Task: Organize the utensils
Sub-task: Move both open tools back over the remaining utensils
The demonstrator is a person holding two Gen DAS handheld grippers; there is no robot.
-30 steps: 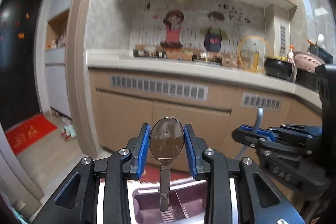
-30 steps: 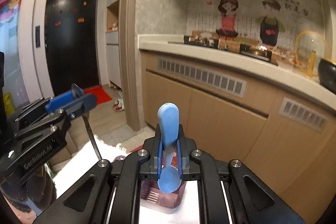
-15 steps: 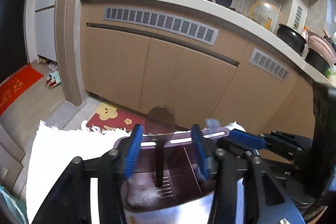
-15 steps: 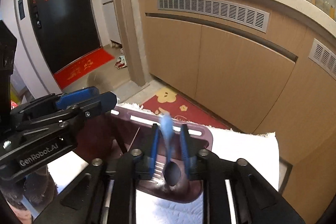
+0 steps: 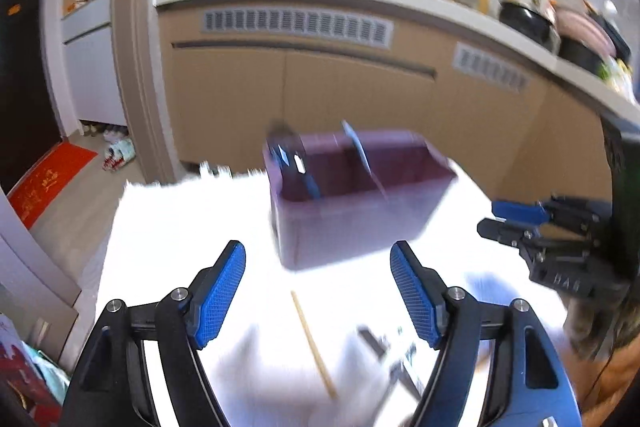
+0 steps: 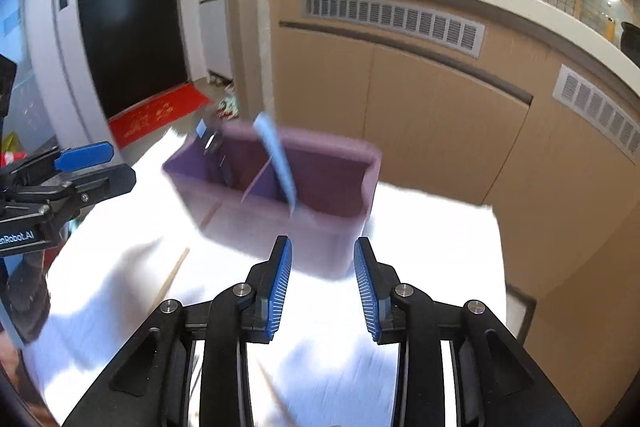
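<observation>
A purple utensil holder point(image 5: 352, 223) point(image 6: 280, 227) stands on a white cloth. A light blue spoon point(image 5: 356, 147) point(image 6: 278, 159) leans in it at the divider. A metal spoon point(image 5: 288, 155) point(image 6: 216, 151) stands blurred in its left compartment. My left gripper point(image 5: 318, 287) hangs in front of the holder, its jaws opening with nothing between them. My right gripper point(image 6: 323, 263) is also in front of the holder, its jaws opening and empty. Each gripper shows in the other's view: the right gripper point(image 5: 520, 223) and the left gripper point(image 6: 80, 167).
A wooden chopstick point(image 5: 314, 343) point(image 6: 172, 275) lies on the white cloth point(image 5: 180, 227) in front of the holder, with blurred metal utensils point(image 5: 384, 347) beside it. Beige kitchen cabinets point(image 6: 440, 115) stand beyond the table, and a red mat point(image 6: 156, 115) lies by the dark door.
Both grippers let go of their spoons, which now stand in the holder. Both have dropped and drawn back from the holder with their jaws wider.
</observation>
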